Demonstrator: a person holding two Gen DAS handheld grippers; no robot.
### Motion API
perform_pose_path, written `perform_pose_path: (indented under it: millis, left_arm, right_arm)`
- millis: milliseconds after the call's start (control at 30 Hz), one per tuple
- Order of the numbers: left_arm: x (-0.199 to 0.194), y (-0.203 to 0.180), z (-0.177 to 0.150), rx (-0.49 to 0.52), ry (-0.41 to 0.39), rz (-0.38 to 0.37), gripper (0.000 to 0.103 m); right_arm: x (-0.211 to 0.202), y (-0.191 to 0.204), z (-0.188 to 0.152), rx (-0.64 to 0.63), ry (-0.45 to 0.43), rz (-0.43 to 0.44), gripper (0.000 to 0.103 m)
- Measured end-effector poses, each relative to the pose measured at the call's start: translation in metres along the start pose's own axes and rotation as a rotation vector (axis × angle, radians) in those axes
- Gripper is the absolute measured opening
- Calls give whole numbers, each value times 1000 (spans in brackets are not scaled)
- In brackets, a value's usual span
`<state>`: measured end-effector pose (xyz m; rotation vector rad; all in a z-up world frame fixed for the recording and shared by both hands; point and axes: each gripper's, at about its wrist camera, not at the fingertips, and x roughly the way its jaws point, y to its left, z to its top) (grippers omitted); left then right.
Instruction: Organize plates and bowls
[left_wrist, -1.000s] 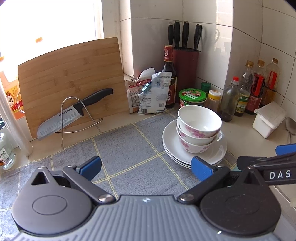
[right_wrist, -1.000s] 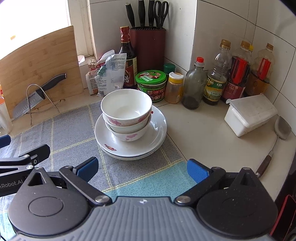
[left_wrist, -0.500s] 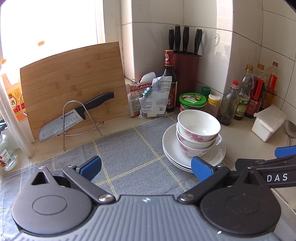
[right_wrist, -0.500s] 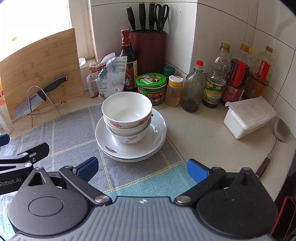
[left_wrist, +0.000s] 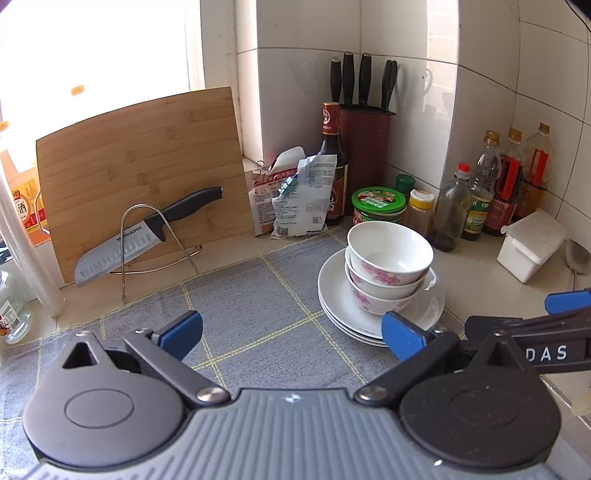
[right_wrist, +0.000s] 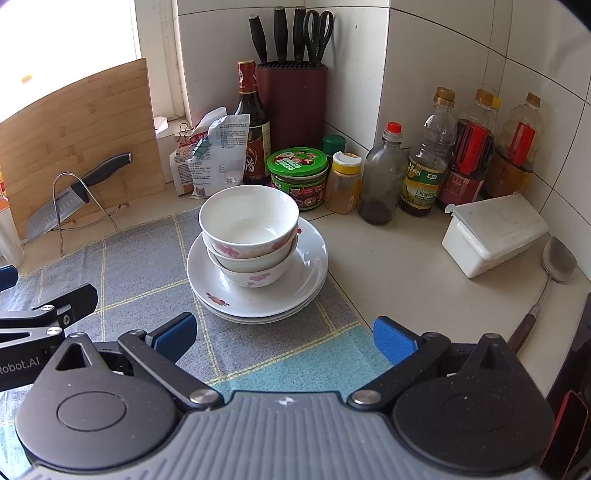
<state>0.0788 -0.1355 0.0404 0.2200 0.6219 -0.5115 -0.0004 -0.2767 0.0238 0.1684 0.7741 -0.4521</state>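
Bowls (right_wrist: 249, 225), glazed white with pink flowers, nested on stacked plates (right_wrist: 258, 291) at right edge of grey checked cloth (left_wrist: 255, 302) near counter's back corner; left gripper (left_wrist: 291, 332) and right gripper (right_wrist: 282, 332) level, jaws spread, empty, short of stack; bare cloth leftward.

I'm at a home kitchen counter (right_wrist: 399, 266) set in a white-tiled corner. At twelve o'clock stands a dark red knife block (right_wrist: 291, 99) with scissors; at two o'clock, a row of oil and sauce bottles (right_wrist: 469, 155) lines the wall. At ten o'clock a bamboo cutting board (left_wrist: 140, 166) leans by the bright window, with a kitchen knife (left_wrist: 140, 236) on a wire rack. A checked cloth (left_wrist: 251, 310) covers the counter.
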Motion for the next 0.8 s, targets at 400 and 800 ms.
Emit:
perform_pose_path:
  millis: [400,800]
  left_arm:
    - [-1,0,0,1,-5,-2,102]
    - [-1,0,0,0,-3,-10,102]
  right_arm:
    - [-1,0,1,-1,-3,-5,103]
    - [-3,0,0,0,-4,-7,103]
